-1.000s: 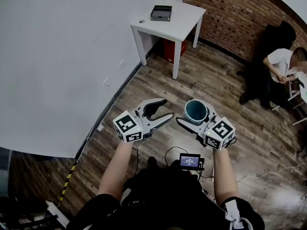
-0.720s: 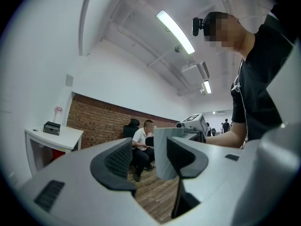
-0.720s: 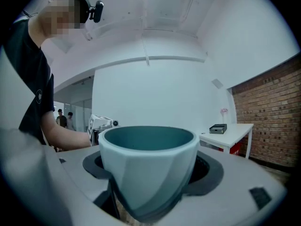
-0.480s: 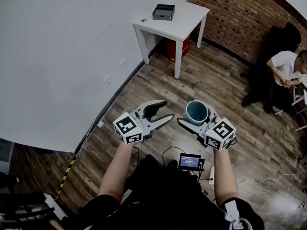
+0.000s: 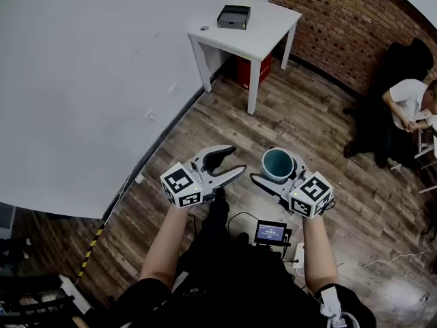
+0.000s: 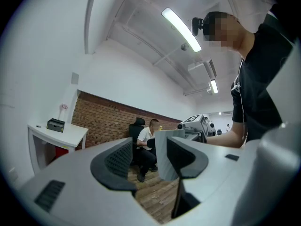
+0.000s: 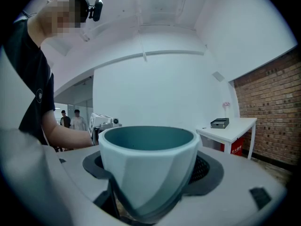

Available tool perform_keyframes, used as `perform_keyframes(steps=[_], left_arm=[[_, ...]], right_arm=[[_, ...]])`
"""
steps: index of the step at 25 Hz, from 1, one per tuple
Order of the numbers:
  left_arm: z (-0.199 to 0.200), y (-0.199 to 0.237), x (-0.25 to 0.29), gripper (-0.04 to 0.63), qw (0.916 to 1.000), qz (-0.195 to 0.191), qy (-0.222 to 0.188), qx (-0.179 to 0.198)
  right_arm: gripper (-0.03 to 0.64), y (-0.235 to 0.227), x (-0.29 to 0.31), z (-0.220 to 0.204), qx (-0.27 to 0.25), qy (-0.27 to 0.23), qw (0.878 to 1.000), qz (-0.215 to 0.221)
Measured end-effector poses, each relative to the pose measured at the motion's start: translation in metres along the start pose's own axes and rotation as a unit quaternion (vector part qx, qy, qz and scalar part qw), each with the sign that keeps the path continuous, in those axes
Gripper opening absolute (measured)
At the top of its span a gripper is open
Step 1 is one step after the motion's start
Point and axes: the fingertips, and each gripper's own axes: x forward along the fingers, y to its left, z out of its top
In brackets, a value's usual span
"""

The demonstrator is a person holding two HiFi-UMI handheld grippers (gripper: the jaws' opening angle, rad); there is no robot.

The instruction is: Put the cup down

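A pale teal cup (image 5: 278,163) stands upright between the jaws of my right gripper (image 5: 276,171), which is shut on its sides, above the wooden floor. In the right gripper view the cup (image 7: 148,166) fills the gap between the pads, and the right gripper (image 7: 148,175) clamps its lower body. My left gripper (image 5: 236,160) hangs level beside it on the left, open and holding nothing. In the left gripper view the left gripper (image 6: 148,160) shows only floor between its jaws, and the cup's pale side (image 6: 162,154) shows just past them.
A white table (image 5: 262,38) with a black box (image 5: 233,16) stands ahead by the white wall, a red bin (image 5: 253,71) under it. A person (image 5: 411,108) sits at the right by the brick wall. A small screen device (image 5: 270,232) and cables lie on the floor by my feet.
Both grippers keep their pose and the cup stays gripped. The view has shifted slightly, with the table and seated person drifting right and my leg stepping forward.
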Motion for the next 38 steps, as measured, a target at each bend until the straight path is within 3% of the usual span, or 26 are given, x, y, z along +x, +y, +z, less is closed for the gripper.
perform_keyframes(steps=[7,17,25,38], left_arm=[[0.004,0.067,0.017,0.227,0.9999,-0.013,-0.009,-0.005],[0.032,0.196,0.028,0.227,0.9994,-0.034,-0.003,-0.005],[0.046,0.287,0.016,0.227,0.9991,-0.042,-0.007,-0.006],[0.057,0.348,0.024,0.227,0.9983,-0.053,-0.021,-0.013]], right_arm=[[0.41,-0.046,0.047,0.01,0.0,0.006,1.0,-0.003],[0.41,-0.13,0.142,0.045,0.01,0.009,1.0,-0.025],[0.41,-0.178,0.217,0.068,0.01,0.012,0.999,-0.042],[0.41,-0.219,0.255,0.084,0.005,0.025,0.998,-0.06]])
